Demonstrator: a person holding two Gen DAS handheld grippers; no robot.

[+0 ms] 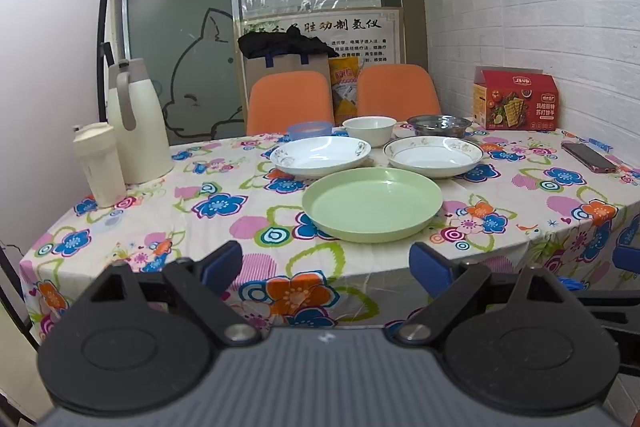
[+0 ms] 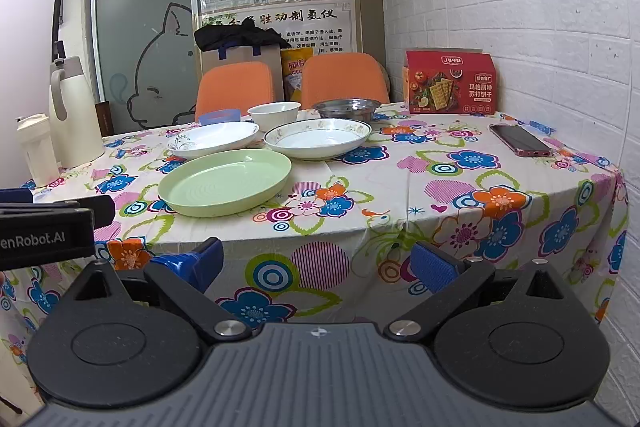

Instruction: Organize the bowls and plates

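Green plastic plate (image 1: 372, 209) nearest table edge, unstacked. Behind it, two white porcelain plates (image 1: 320, 155) (image 1: 434, 155); farther behind, steel bowl (image 1: 439, 125), white bowl (image 1: 369, 129), blue bowl (image 1: 309, 130). Nothing gathered yet. Left gripper (image 1: 326, 263) and right gripper (image 2: 316, 261) spread wide, empty.

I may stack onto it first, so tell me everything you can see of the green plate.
The green plate is pale green, round, probably plastic, with a low raised rim and faint concentric rings in its flat base. It is empty, upright and flat on the floral tablecloth, nearest the table's front edge, before two white plates. Nothing else touches it.
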